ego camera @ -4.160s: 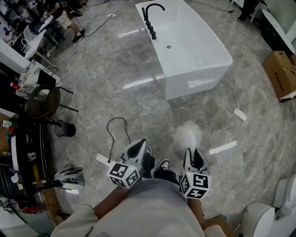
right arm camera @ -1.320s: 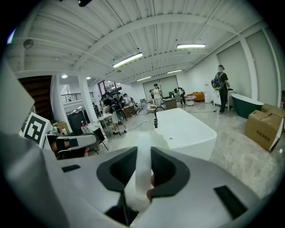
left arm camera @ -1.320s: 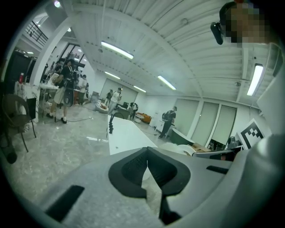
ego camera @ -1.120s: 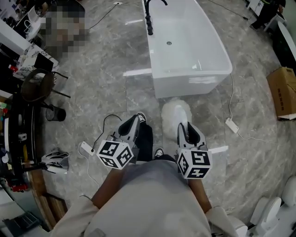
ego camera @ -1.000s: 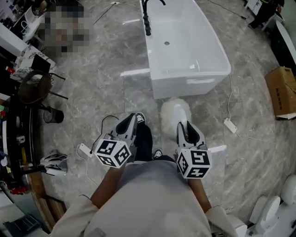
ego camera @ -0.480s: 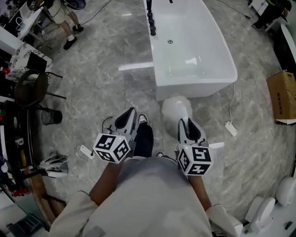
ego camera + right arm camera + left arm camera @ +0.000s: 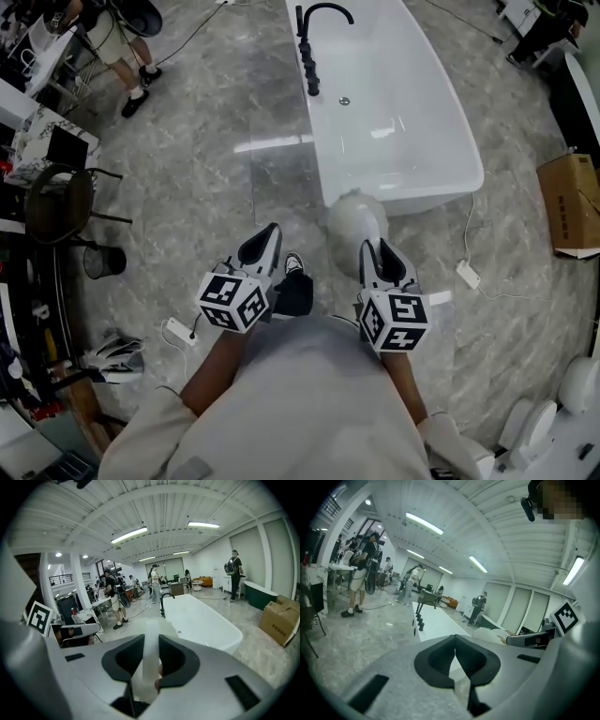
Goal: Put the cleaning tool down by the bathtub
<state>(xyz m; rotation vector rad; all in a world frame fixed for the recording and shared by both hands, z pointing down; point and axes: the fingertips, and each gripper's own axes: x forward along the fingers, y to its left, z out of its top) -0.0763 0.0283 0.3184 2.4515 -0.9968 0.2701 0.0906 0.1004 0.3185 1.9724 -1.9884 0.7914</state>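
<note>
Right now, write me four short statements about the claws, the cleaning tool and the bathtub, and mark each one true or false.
1. The right claw grips the cleaning tool by its handle. True.
2. The left claw holds a cloth. False: it is shut and empty.
3. The black faucet stands at the near end of the bathtub. False: it stands at the far end, away from the person.
4. A cardboard box sits on the floor right of the bathtub. True.

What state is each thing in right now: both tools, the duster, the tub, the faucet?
Left tool: shut, empty.
Right tool: shut on the duster's handle.
Duster: held, fluffy head out ahead by the tub's end, not yet put down.
Tub: empty, no water.
Faucet: off.
</note>
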